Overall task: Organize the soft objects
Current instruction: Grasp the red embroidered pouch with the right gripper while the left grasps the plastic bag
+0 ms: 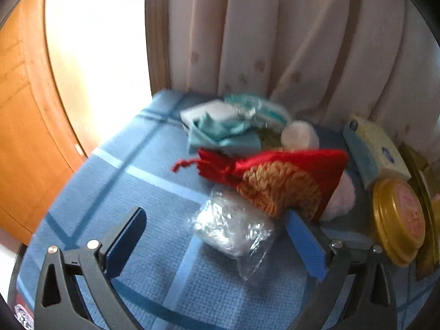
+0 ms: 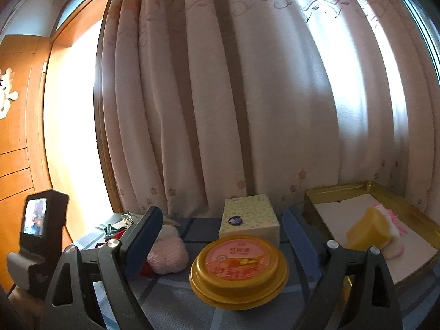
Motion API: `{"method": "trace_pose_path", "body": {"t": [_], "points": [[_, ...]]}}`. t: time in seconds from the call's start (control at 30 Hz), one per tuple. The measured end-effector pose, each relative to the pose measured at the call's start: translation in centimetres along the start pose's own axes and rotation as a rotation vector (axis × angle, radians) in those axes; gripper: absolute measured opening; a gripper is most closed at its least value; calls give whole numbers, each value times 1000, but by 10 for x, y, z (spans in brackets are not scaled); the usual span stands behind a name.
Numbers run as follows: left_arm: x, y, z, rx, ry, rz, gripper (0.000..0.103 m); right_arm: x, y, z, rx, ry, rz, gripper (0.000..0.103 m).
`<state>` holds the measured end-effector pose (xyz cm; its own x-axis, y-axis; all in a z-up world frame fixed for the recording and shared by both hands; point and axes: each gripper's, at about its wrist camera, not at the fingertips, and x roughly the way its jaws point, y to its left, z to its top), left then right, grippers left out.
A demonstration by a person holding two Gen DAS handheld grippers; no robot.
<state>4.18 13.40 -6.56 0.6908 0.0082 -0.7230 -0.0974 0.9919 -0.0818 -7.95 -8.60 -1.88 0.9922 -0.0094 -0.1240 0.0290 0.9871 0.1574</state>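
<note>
In the left wrist view my left gripper (image 1: pixel 216 214) hangs open over the blue checked cloth (image 1: pixel 115 192). A crumpled clear plastic bag (image 1: pixel 231 228) lies between its fingers, untouched by the pads. Just beyond it is a red drawstring pouch (image 1: pixel 288 159) with an orange fluffy piece (image 1: pixel 277 189) on it, and a pink fluffy item (image 1: pixel 341 198) to its right. Further back lie a teal cloth (image 1: pixel 220 134), a wipes pack (image 1: pixel 255 110) and a white roll (image 1: pixel 299 134). My right gripper (image 2: pixel 221 214) stands open and holds nothing, with a gold round tin (image 2: pixel 239 266) in front of it.
A yellow tissue pack (image 2: pixel 250 220) stands behind the tin. A gold tray (image 2: pixel 412 214) at the right holds a yellow sponge (image 2: pixel 368 231) and a pink-white soft item (image 2: pixel 396 236). Curtains (image 2: pixel 247 96) close off the back, and wooden panelling (image 1: pixel 27 137) runs along the left.
</note>
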Motion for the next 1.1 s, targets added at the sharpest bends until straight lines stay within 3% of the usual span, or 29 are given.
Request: {"method": "trace_pose_path", "body": {"t": [0.1,0.2,0.23,0.27,0.33,0.47,0.6,0.73,0.97,1.1], "points": [[13,-2,-2,5,73,-18,98,3,-2,0,11,16,2,91],[18,-8,-2,28,83,-18,95,8,-2,-1,18,38,3,91],[19,-9,-2,36,83,-15,87,9,-1,-1,18,43,4,91],[16,-10,-3,41,71,-23,73,10,-1,-2,17,49,8,91],[14,-9,-3,34,62,-42,68,9,1,-2,12,48,9,91],[4,8,-7,-43,41,-93,49,9,6,-3,-9,51,26,91],[-6,37,-11,-182,-11,-131,48,13,14,-3,-26,62,74,91],[-28,58,-19,-287,-130,-143,48,22,35,-1,-48,80,165,91],[-64,66,-35,-337,-310,-14,48,65,90,-1,-136,280,359,91],[-70,72,-35,-338,-340,59,47,91,113,-17,-203,406,405,90]]}}
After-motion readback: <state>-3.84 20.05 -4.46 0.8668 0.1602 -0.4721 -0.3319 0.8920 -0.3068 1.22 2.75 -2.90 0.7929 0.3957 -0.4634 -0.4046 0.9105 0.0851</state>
